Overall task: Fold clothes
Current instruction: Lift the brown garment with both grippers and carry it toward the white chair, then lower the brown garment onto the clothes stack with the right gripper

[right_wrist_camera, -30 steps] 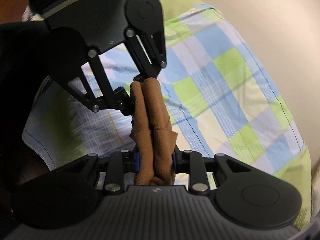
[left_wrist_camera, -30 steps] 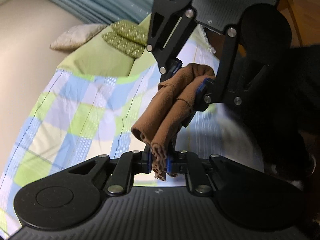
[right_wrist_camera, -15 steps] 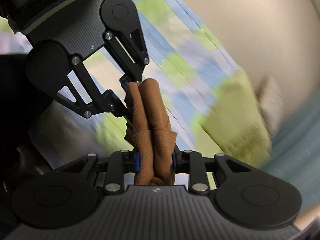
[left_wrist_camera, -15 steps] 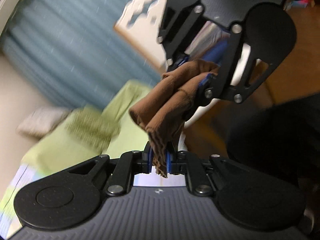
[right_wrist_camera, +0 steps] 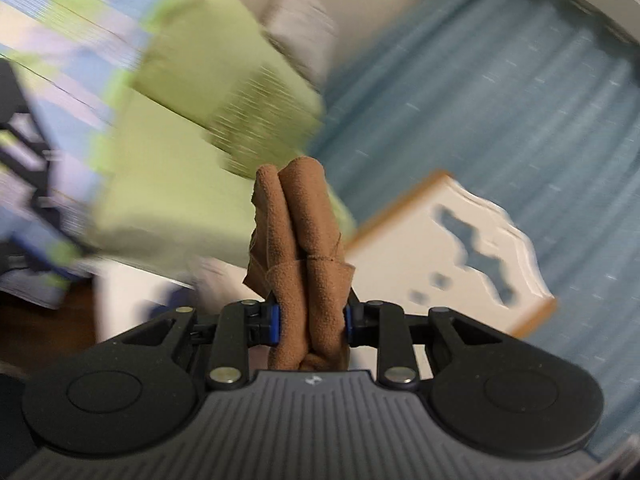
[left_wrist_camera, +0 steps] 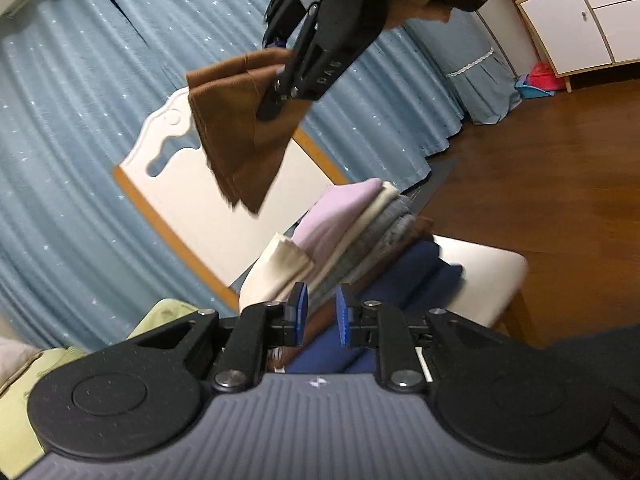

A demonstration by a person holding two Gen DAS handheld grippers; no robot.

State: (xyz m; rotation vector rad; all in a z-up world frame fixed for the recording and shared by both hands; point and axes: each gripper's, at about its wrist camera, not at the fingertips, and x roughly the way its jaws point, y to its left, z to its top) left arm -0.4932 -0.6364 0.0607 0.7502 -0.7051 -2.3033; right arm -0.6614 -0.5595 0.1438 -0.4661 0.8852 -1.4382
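The right gripper point(right_wrist_camera: 312, 320) is clamped on the folded brown cloth point(right_wrist_camera: 306, 248), which stands bunched up between its blue pads. From the left wrist view that cloth point(left_wrist_camera: 244, 136) hangs in the air above a stack of folded clothes point(left_wrist_camera: 360, 236) on a white chair point(left_wrist_camera: 480, 276). The left gripper point(left_wrist_camera: 319, 312) is parted and holds nothing, well below the cloth.

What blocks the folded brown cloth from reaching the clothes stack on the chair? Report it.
Nothing visible does. The right claw holds the brown cloth in open air above the stack; the open left claw sits nearer the camera, off that path.
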